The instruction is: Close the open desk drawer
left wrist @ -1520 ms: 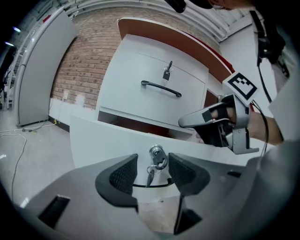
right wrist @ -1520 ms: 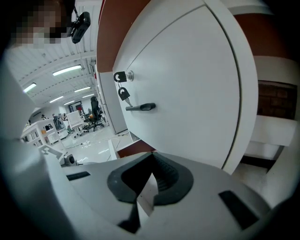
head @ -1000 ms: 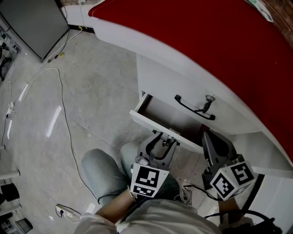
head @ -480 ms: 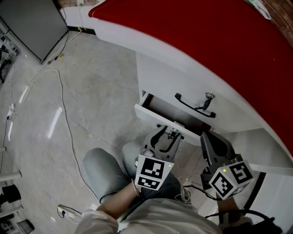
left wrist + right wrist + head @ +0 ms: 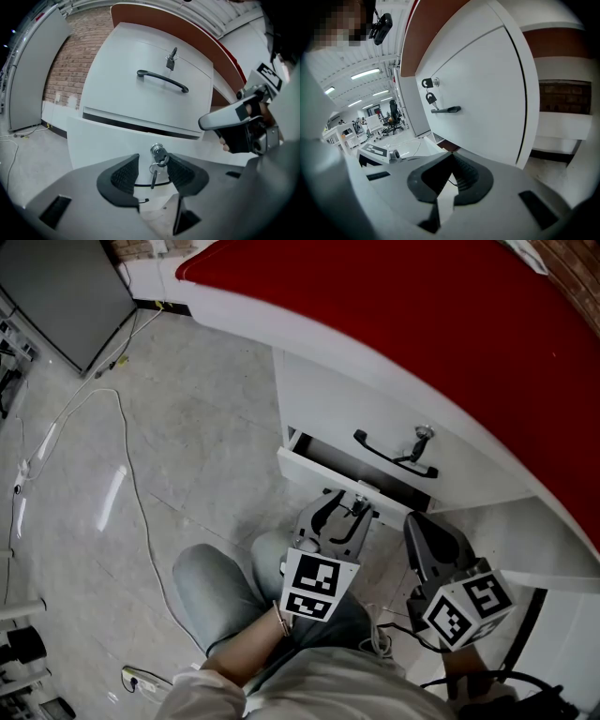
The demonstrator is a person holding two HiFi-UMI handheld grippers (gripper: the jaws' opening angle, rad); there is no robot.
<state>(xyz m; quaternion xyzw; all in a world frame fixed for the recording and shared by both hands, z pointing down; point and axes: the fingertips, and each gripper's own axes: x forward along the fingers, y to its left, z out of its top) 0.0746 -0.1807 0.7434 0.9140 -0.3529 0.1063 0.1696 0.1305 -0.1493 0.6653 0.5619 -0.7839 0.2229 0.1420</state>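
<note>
The white lower drawer [image 5: 323,476] of the red-topped desk [image 5: 422,324] stands a little way out, with a dark gap above its front. My left gripper [image 5: 342,509] is open and up against that drawer front [image 5: 108,138]. Its lock and hanging key [image 5: 157,157] sit between the fingers. The closed drawer above carries a black handle [image 5: 161,79] and its own key [image 5: 172,58]. My right gripper [image 5: 415,519] hovers to the right, below the desk's edge. Its jaws are shut and empty [image 5: 451,157], facing a white drawer front with a handle [image 5: 446,110].
A white cable [image 5: 131,465] trails across the grey floor on the left, and a power strip [image 5: 141,679] lies near the bottom edge. A grey panel [image 5: 56,296] leans at the top left. The person's knee [image 5: 211,596] is directly below the grippers.
The lower drawer has slid in toward the desk and the gap above it has narrowed. My left gripper moved forward with the drawer front. The right gripper has barely shifted.
</note>
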